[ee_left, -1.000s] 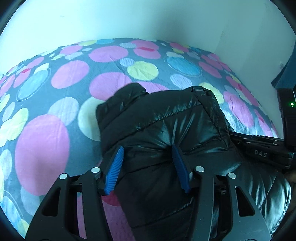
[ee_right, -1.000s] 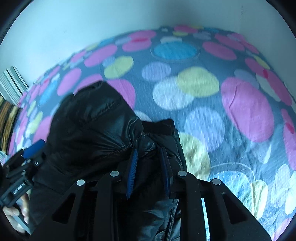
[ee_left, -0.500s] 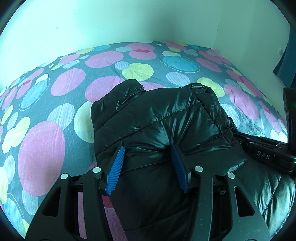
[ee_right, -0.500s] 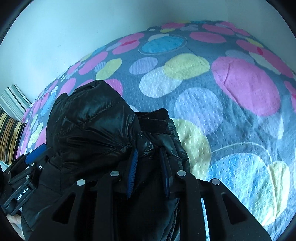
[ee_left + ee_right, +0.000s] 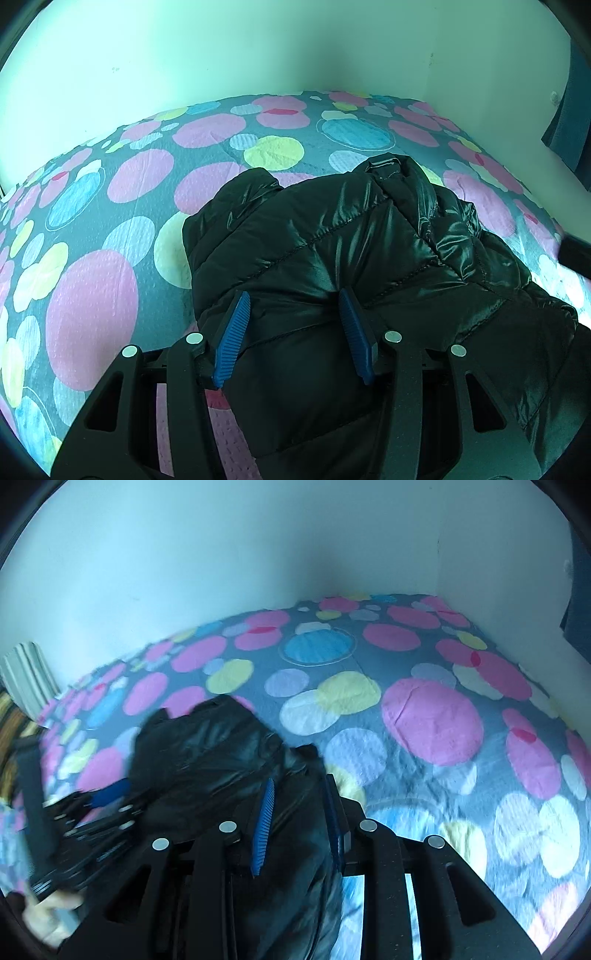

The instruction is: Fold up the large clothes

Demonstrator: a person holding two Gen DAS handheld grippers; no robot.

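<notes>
1. A bed [image 5: 96, 302] with a grey cover of pink, yellow and blue discs fills a pale-walled corner; a wall runs along its far edge and another along its right edge.
2. A black quilted jacket [image 5: 332, 258] lies bunched on the near part of the bed, about midway between the left and right edges, and its lower part runs out of view at the near edge.
3. Its long axis runs from the near edge toward the far wall. The collar [image 5: 384, 164] is the farthest part and points at the far wall, turned a little toward the right corner.
4. A padded fold, seemingly a sleeve [image 5: 236, 195], lies along the jacket's left side and ends short of the collar.
5. The left gripper [image 5: 295, 328] sits on the jacket's near half. Its jaws stand moderately apart and have just been closing a little, with a thick fold of quilting between the blue pads [image 5: 232, 332]; both pads press into it.
6. The right gripper [image 5: 299, 816] is over the jacket's right side, in a blurred view. Its jaws are narrow and have just been opening a little; black cloth lies between the pads [image 5: 264, 823], but I cannot tell whether they still pinch it.
7. In the right wrist view a hand [image 5: 48, 915] holds the left gripper at the near left.
8. A striped cloth [image 5: 26, 679] lies at the far left edge of the bed.
</notes>
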